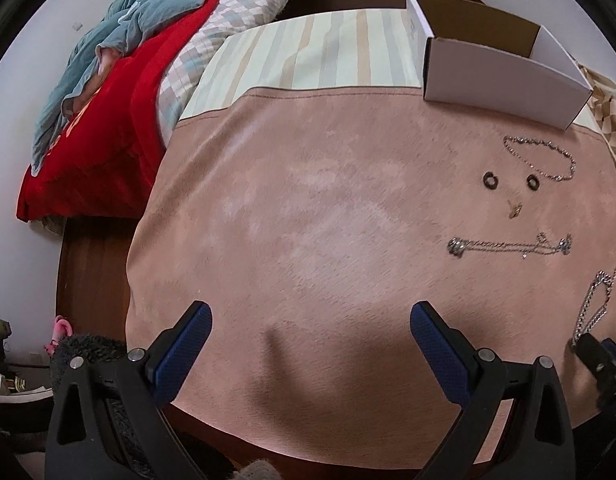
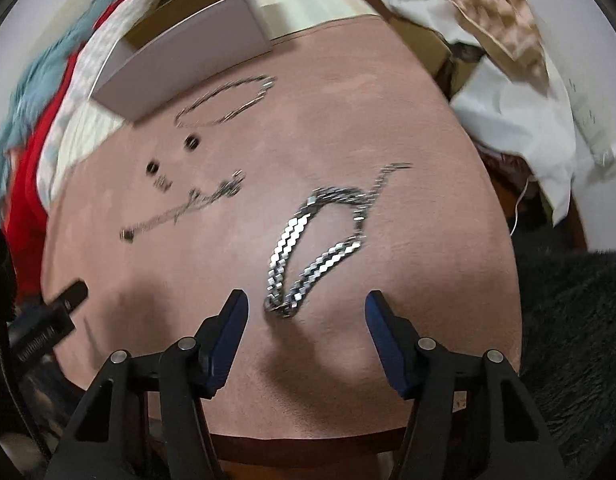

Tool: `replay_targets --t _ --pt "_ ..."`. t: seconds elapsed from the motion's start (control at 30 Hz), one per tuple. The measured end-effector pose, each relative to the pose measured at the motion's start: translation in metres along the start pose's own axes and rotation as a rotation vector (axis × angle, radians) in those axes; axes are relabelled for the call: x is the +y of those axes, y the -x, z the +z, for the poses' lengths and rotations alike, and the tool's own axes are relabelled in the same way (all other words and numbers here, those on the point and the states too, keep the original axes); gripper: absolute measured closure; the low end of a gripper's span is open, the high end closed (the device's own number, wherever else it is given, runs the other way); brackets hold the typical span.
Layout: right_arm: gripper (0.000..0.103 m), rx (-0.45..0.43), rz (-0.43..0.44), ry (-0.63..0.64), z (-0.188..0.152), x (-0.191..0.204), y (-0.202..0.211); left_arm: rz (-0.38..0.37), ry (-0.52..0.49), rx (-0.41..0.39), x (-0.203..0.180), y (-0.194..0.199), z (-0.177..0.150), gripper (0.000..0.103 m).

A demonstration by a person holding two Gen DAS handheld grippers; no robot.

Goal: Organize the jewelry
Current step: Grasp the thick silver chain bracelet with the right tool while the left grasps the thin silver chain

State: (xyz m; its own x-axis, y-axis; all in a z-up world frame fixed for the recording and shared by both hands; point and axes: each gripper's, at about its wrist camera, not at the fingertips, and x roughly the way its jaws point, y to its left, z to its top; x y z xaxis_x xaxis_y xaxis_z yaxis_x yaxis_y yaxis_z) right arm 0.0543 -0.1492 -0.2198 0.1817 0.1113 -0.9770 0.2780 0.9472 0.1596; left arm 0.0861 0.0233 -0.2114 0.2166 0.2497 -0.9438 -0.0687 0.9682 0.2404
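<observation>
On the pink cloth lie a thick silver chain, a thin looped bracelet, two dark rings, a small gold piece and a thin necklace. Beyond them stands an open white box. My right gripper points down at the cloth, open, with the near end of the thick chain between its blue pads and untouched. My left gripper is open over bare cloth, left of the jewelry. The right wrist view is blurred.
A striped cloth lies under the box. Red and teal bedding is heaped at the left. White and checked fabric piles up at the right, with a dark fluffy surface beside the cloth's right edge.
</observation>
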Motion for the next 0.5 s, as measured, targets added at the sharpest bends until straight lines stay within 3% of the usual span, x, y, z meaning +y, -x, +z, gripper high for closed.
replay_targets --t 0.07,0.13,0.23,0.27,0.4,0.5 --pt "0.040 -0.006 -0.056 0.064 -0.001 0.014 -0.004 0.006 -0.004 0.008 0.001 -0.003 -0.002 0.002" --pt "0.041 -0.043 -0.165 0.161 -0.003 0.031 -0.008 0.009 -0.003 0.011 0.002 -0.004 -0.003 0.002" --pt "0.068 -0.101 -0.172 0.206 -0.004 0.044 -0.006 0.008 -0.005 0.016 0.002 -0.006 -0.005 0.002" --pt "0.088 -0.105 -0.177 0.216 -0.004 0.047 -0.005 0.007 -0.006 0.017 0.002 -0.006 -0.004 0.002" --pt "0.091 -0.090 -0.146 0.192 0.000 0.043 -0.005 -0.014 -0.004 0.010 0.000 -0.006 0.000 0.002" --pt "0.091 -0.087 -0.114 0.146 0.001 0.031 -0.001 -0.088 0.004 0.009 -0.004 -0.008 0.006 0.002"
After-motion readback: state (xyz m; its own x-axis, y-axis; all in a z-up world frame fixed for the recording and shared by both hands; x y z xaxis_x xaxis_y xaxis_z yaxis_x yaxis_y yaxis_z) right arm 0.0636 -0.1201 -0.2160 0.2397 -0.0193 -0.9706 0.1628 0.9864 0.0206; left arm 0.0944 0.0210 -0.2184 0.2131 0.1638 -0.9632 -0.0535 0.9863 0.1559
